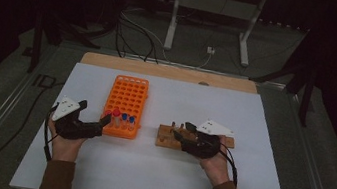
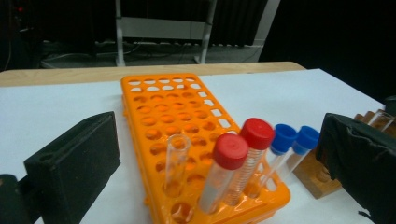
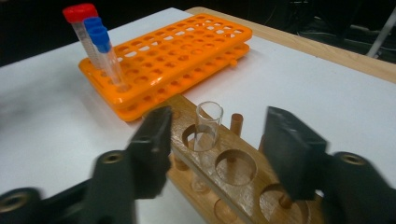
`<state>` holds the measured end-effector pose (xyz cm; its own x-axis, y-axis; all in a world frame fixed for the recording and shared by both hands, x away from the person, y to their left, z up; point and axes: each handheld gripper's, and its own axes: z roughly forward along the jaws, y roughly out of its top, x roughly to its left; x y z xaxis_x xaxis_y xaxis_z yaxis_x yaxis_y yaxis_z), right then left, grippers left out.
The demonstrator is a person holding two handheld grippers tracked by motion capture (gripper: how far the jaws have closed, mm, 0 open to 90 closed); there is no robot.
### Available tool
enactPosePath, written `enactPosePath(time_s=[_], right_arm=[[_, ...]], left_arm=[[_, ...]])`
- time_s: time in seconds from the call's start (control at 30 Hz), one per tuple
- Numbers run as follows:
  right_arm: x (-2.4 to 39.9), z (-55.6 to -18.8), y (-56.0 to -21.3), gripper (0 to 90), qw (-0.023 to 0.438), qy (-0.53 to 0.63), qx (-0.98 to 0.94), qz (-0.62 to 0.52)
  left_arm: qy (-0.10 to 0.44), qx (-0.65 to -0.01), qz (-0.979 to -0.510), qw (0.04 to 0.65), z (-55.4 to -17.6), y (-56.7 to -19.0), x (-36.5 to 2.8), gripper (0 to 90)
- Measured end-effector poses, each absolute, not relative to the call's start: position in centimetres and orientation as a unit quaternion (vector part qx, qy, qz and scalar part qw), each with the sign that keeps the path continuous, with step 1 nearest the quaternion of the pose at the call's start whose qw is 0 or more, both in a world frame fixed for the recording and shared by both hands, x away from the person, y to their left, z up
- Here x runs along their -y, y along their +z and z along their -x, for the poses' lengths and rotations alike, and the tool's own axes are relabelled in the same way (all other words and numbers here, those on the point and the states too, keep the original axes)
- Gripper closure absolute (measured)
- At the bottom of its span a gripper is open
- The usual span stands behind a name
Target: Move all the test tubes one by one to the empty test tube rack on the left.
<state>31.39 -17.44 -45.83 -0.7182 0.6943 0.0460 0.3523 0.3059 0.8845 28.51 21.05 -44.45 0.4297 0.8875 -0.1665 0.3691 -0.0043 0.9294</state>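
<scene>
One clear glass tube (image 3: 208, 126) stood in the wooden rack (image 3: 243, 186), between my right tongs (image 3: 217, 149), spread and not yet pinching it. My left tongs (image 2: 210, 158) hung wide before the orange rack (image 2: 187, 135), where five tubes already stood.

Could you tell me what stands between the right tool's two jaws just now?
An uncapped clear glass tube, upright in the wooden rack, untouched by either jaw, in the right gripper view.
</scene>
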Motion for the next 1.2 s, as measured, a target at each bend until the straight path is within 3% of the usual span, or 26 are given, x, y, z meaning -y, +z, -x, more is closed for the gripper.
enactPosePath(time_s=[0.5,1.2], right_arm=[[15.0,-31.7,-46.6,74.6,0.2,0.466,-0.804,-0.311],[15.6,-31.3,-44.8,75.9,0.198,0.495,-0.786,-0.314]], left_arm=[[0.245,-0.467,-0.664,0.53,-28.2,-43.7,-20.6,0.6],[0.239,-0.451,-0.678,0.529,-28.3,-43.6,-19.5,0.6]])
